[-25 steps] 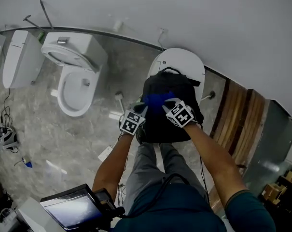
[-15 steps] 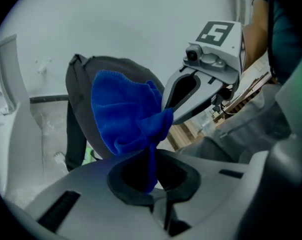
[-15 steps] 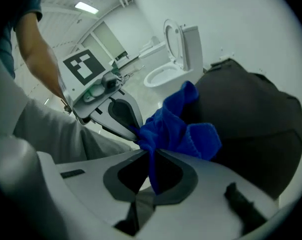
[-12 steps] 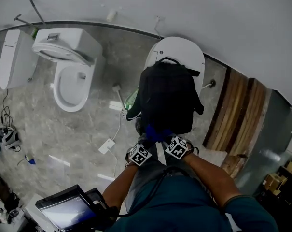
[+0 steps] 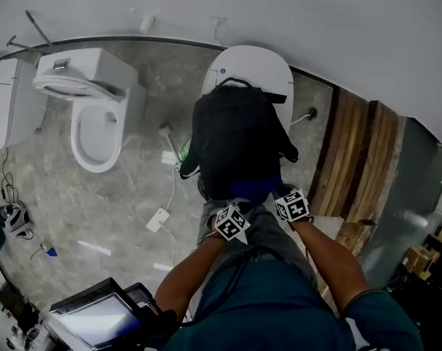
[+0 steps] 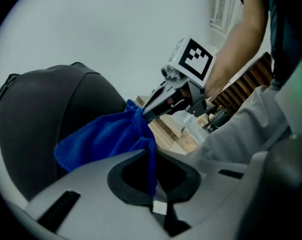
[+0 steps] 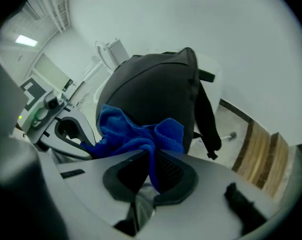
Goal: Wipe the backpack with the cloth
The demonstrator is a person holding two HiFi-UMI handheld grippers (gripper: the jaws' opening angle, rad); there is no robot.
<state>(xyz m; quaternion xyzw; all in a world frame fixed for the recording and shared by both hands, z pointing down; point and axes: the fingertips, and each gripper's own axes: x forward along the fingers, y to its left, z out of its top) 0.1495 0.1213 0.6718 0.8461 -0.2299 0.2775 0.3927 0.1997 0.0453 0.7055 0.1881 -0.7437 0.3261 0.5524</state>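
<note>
A black backpack stands upright on a closed white toilet lid, its front panel facing me. A blue cloth is stretched against the pack's bottom edge between both grippers. My left gripper is shut on one end of the blue cloth, with the backpack to its left. My right gripper is shut on the other end of the cloth, right in front of the backpack. In the left gripper view the right gripper pinches the cloth's far corner.
An open white toilet stands to the left on the grey marble floor. A white cable and plug lie beside the pack. Wooden slats run along the right. A tablet screen sits low at my left side.
Both grippers drew the blue cloth down the backpack's front, from its upper part to its bottom edge, closer to my body.
</note>
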